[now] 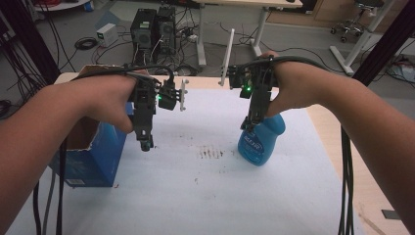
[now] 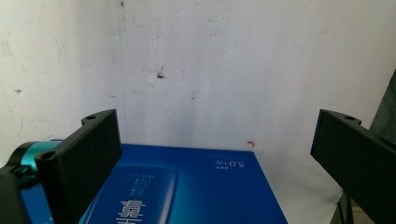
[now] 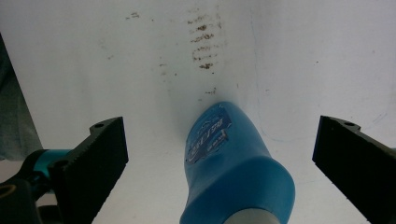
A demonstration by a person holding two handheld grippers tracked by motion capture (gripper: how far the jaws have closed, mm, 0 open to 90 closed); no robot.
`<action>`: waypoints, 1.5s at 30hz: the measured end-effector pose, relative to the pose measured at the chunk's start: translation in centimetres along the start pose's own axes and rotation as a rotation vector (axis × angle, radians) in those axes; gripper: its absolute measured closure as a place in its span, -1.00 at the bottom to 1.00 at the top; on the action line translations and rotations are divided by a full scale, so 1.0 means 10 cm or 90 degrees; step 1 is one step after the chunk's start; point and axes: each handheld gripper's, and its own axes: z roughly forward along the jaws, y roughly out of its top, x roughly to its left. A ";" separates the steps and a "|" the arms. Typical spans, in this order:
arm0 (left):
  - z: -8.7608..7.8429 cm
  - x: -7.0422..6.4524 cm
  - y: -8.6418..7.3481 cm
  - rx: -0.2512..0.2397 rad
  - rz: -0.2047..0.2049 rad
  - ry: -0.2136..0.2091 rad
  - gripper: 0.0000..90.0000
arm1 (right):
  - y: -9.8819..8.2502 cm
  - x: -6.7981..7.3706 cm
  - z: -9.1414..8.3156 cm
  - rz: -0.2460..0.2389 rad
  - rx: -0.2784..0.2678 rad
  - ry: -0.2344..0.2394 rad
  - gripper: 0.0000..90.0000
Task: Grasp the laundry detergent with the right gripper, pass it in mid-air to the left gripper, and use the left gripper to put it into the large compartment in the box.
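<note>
Blue bottle (image 3: 236, 165): stood upright on the white table sheet (image 1: 205, 196), right of the brown stain (image 1: 211, 152). Right gripper (image 3: 219, 158): held directly above the bottle, jaws spread wide either side, nothing gripped, seemingly lined up for grasping. Left gripper (image 2: 217, 154): wide open, empty, poised over the blue box (image 1: 93, 152) left of the bottle.
</note>
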 end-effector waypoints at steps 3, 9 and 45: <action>-0.01 -0.01 -0.03 -0.002 -0.001 0.002 -0.96 | 0.02 0.00 0.01 0.004 0.002 0.001 -0.95; -0.03 -0.04 -0.07 0.002 -0.004 0.005 -0.96 | 0.06 0.02 0.03 -0.003 0.004 0.001 -0.95; -0.08 -0.15 -0.01 0.012 -0.012 0.012 -0.96 | -1.09 -0.04 -0.48 0.369 -0.378 -0.146 -0.95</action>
